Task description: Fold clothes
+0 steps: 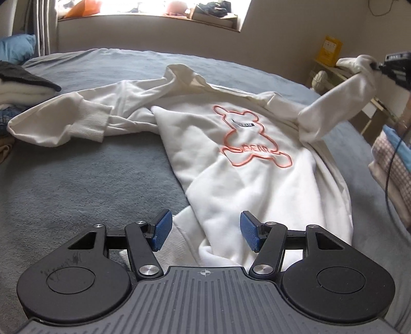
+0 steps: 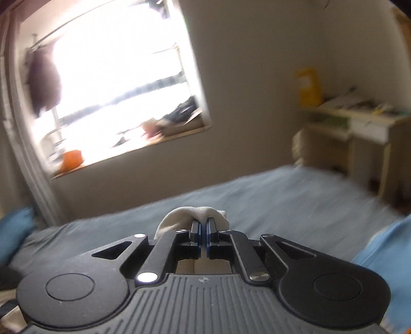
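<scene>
A white hoodie (image 1: 246, 164) with an orange bear outline lies face up on the grey-blue bed (image 1: 77, 179). Its one sleeve (image 1: 64, 123) lies out flat to the left. My left gripper (image 1: 205, 231) is open and empty, just above the hoodie's hem. My right gripper (image 2: 204, 231) is shut on the cuff (image 2: 195, 215) of the other sleeve and holds it up off the bed. In the left wrist view that sleeve (image 1: 339, 100) stretches up to the right gripper (image 1: 380, 65) at the far right.
A stack of folded clothes (image 1: 23, 87) sits at the bed's left edge. A blue pillow (image 1: 15, 48) lies at the back left. A wooden shelf unit (image 2: 359, 133) stands by the right wall. A window sill (image 1: 154, 18) with clutter runs behind the bed.
</scene>
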`<control>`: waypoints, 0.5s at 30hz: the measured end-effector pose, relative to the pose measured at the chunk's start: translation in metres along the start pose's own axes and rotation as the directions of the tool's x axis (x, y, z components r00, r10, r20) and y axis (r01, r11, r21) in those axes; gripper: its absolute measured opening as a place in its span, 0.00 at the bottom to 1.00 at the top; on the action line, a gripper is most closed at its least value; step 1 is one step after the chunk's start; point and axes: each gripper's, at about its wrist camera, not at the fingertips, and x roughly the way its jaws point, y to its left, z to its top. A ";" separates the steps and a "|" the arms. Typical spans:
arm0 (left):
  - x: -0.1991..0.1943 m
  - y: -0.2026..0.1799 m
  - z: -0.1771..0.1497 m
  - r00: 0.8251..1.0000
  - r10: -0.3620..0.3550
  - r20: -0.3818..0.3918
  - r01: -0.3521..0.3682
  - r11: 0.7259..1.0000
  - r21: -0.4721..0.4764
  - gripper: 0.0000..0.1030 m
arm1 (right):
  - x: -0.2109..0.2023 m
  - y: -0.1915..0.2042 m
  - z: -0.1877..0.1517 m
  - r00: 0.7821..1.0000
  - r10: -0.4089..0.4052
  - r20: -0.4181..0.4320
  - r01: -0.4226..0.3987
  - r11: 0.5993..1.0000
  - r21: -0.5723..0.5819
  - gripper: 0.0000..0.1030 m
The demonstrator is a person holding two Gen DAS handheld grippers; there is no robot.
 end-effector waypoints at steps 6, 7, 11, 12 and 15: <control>0.004 -0.006 -0.002 1.000 0.005 -0.024 -0.005 1.000 0.013 0.57 | 0.059 0.002 -0.013 0.995 -0.067 -0.074 0.065 0.997 -0.036 0.03; 0.005 -0.006 -0.003 1.000 0.006 -0.028 -0.006 1.000 0.010 0.57 | 0.071 0.007 -0.022 0.990 -0.075 -0.117 0.069 0.996 -0.055 0.03; 0.004 -0.009 -0.003 0.999 0.010 -0.034 -0.010 1.000 0.020 0.57 | 0.119 0.029 -0.061 0.952 -0.114 -0.284 0.079 0.988 -0.133 0.05; 0.003 -0.010 -0.004 0.999 0.012 -0.033 -0.011 1.000 0.023 0.57 | 0.131 0.035 -0.071 0.938 -0.125 -0.324 0.079 0.985 -0.153 0.06; 0.000 -0.009 -0.003 1.000 0.009 -0.030 -0.008 0.999 0.031 0.57 | 0.138 0.042 -0.095 0.909 -0.145 -0.390 0.089 0.983 -0.158 0.31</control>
